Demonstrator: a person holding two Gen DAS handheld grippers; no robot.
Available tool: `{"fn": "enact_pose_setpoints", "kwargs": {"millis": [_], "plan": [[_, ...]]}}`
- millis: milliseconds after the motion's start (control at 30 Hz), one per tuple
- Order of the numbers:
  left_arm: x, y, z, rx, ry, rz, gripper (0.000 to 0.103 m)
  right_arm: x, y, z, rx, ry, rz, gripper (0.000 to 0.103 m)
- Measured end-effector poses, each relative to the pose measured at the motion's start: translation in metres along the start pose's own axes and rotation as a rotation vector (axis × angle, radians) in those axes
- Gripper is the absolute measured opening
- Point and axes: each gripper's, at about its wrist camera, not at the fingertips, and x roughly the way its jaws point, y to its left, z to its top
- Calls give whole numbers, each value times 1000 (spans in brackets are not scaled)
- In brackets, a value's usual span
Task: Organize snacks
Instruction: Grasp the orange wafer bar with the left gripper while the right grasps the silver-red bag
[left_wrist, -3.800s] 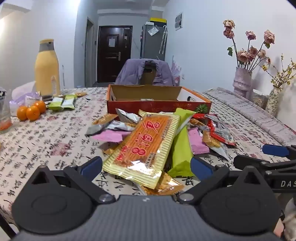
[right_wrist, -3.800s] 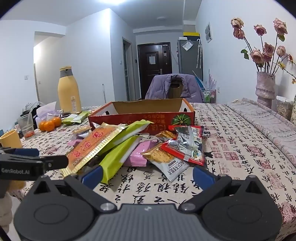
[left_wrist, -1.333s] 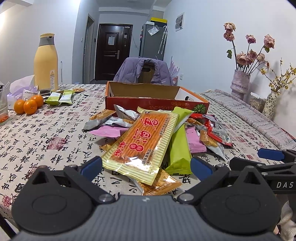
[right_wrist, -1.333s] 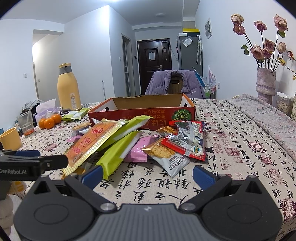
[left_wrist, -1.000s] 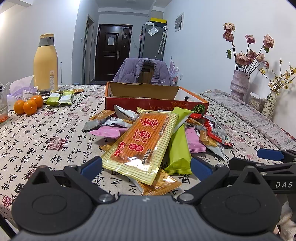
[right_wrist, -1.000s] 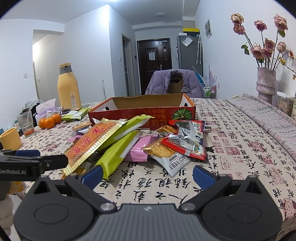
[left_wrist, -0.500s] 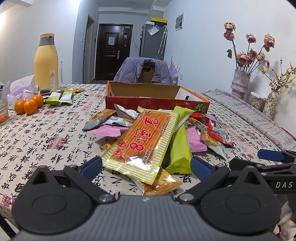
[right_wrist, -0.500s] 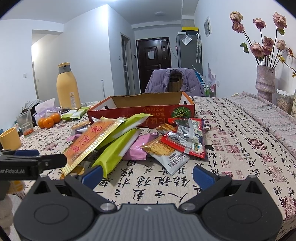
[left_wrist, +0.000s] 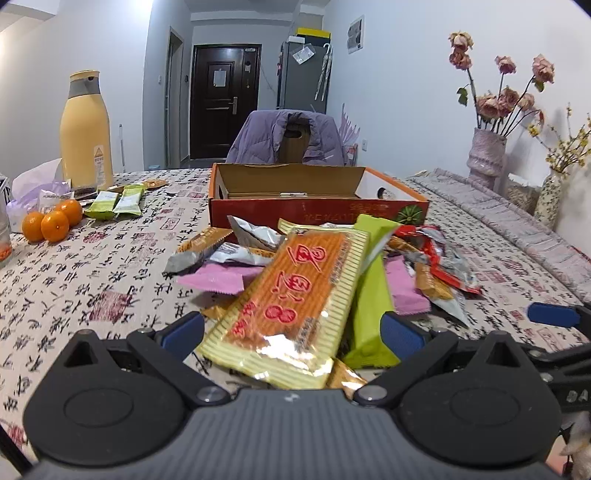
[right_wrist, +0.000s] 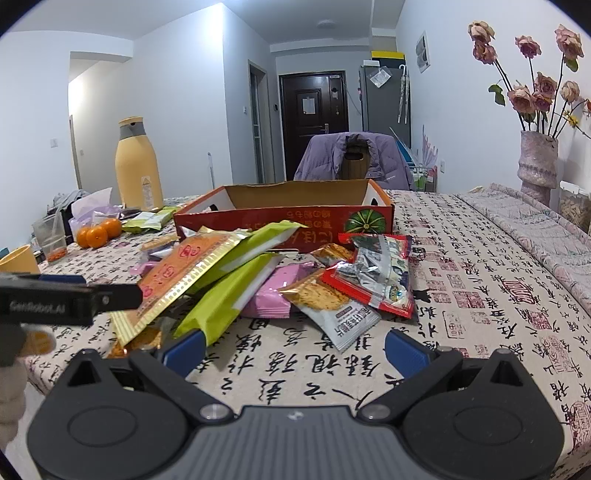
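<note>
Snacks (left_wrist: 295, 280) are heaped loose on the patterned surface (left_wrist: 92, 280), just in front of the red cardboard box (left_wrist: 314, 206), and none of the heap is seen to be sorted yet. The box, the largest thing on the surface and judged the likely place for them, shows a bare brown inner wall in both views; its floor is mostly hidden, so it cannot be told whether anything lies inside.

On top of the heap an orange-and-gold packet (left_wrist: 295, 295) is laid, tilted up toward the box and resting on the others. Two lime-green packets (right_wrist: 229, 291) are seen beneath and beside it, a pink packet (right_wrist: 273, 291) is partly covered, and a red-edged foil packet (right_wrist: 376, 273) and a biscuit packet (right_wrist: 332, 306) are spread to the right. Small silver and brown wrappers (left_wrist: 210, 247) are scattered at the left edge.

Two green packets (left_wrist: 114, 201) are set well apart, near the oranges (left_wrist: 51, 221) and the yellow bottle (left_wrist: 86, 129).

The left tool (left_wrist: 291, 328) is held wide, empty, at the near end of the orange packet. The right tool (right_wrist: 293, 349) is likewise held wide and empty, over bare cloth just before the heap.

The work is judged barely begun: every packet is left to be picked.
</note>
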Motion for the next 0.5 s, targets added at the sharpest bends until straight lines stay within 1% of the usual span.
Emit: {"fn": "enact_pose_setpoints", "kwargs": {"millis": [100,267,433,500], "plan": [[17,4,8,-5,30,7,103,5,-6,1,9,6,-18,103],[48,10,18,3,82,-14,103,15,-19,0,44,21,-42,103],[70,9,24,24,94,-34,103,24,-29,-2,77,43,-57,103],[77,8,26,25,97,-57,103,28,-33,-3,94,52,-54,103]]}}
